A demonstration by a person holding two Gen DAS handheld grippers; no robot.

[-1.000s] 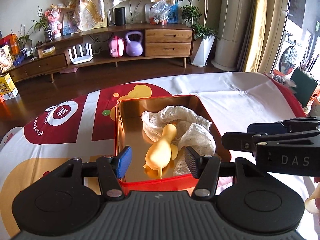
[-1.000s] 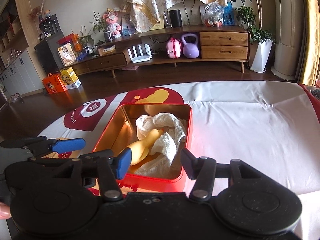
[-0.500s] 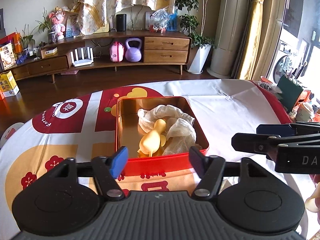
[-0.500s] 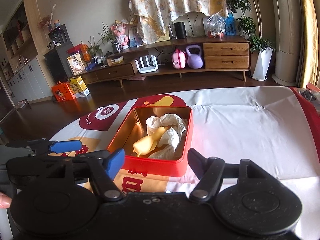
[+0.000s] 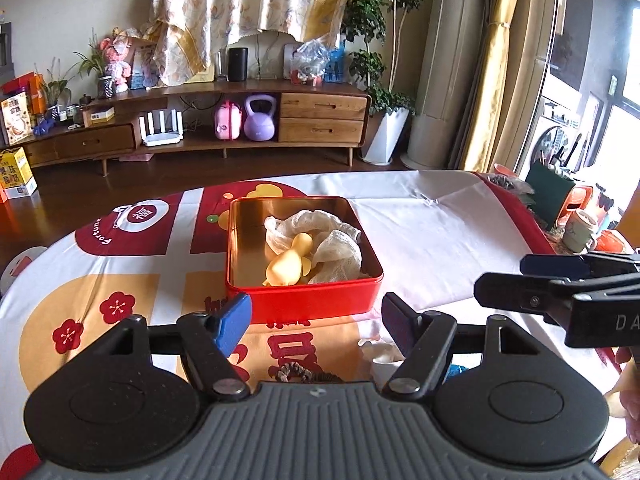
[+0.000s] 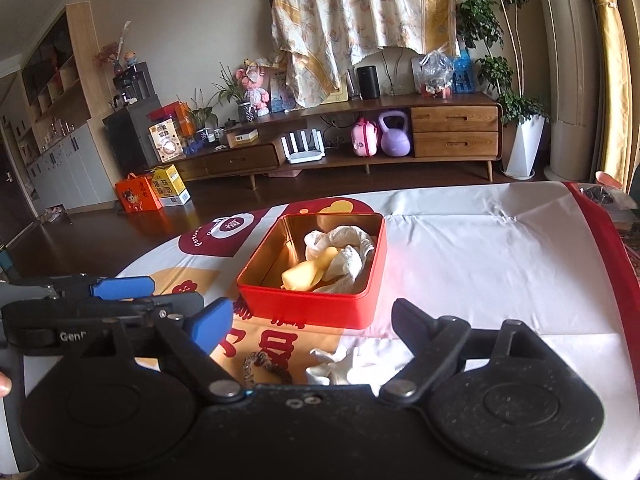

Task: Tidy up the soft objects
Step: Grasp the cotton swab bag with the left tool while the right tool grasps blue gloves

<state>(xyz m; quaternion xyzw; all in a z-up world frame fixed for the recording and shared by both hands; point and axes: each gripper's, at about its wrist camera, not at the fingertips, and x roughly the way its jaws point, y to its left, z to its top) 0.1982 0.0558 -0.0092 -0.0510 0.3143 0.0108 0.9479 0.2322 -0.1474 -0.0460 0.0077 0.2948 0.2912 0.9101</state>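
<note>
Waiting near the table edge, just this side of the red tin (image 6: 308, 307), are a braided hair tie (image 6: 262, 366) and a crumpled white cloth (image 6: 340, 364); white gauze (image 5: 320, 236) and a yellow squishy toy (image 5: 288, 264) already sit in the tin; left gripper (image 5: 316, 320) and right gripper (image 6: 308, 324) both spread wide, holding nothing; cloth looks light, limp, will bunch, so pinch a raised fold; hair tie looks thin and stretchy, lying flat, grab across the band
</note>
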